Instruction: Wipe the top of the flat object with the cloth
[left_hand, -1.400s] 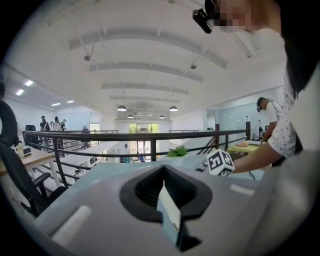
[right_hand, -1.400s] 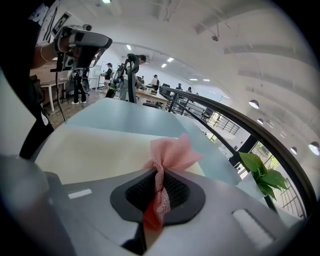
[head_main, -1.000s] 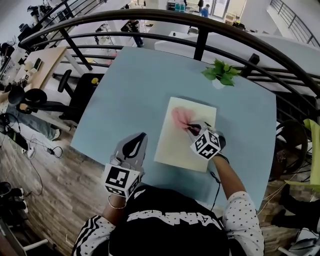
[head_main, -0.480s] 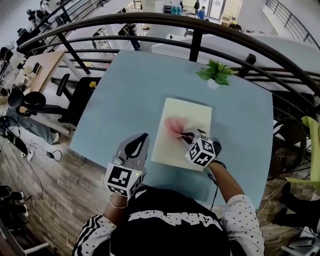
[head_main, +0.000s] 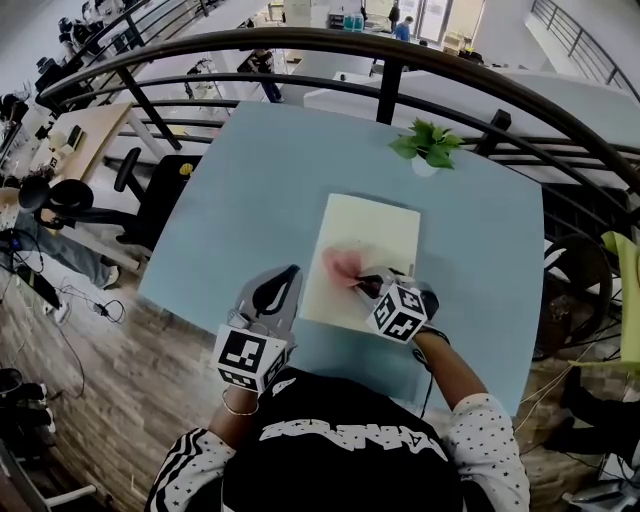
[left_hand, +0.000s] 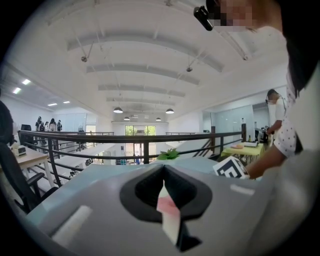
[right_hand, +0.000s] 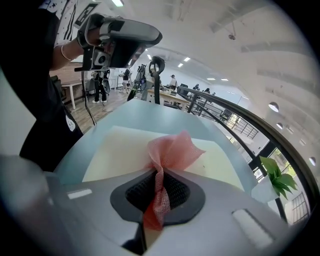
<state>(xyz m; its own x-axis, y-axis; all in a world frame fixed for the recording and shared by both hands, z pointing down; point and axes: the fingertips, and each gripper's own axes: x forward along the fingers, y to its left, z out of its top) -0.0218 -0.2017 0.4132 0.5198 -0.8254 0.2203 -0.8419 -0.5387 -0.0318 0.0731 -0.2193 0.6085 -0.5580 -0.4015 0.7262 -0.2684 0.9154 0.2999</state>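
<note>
Two tools: right tool (head_main: 369, 284) clamped on pink cloth (head_main: 340, 266), near half of board (head_main: 375, 225); left tool (head_main: 287, 274) closed, empty, beside board. I should press flat, overlap strokes.

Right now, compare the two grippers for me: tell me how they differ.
The right gripper has its jaws shut on the pink cloth; the left gripper has its jaws together on nothing. The right gripper is over the cream flat object, with the cloth on its surface; the left gripper is off it to the left, by the near edge of the table. Both carry a marker cube and point away from the person.
</note>
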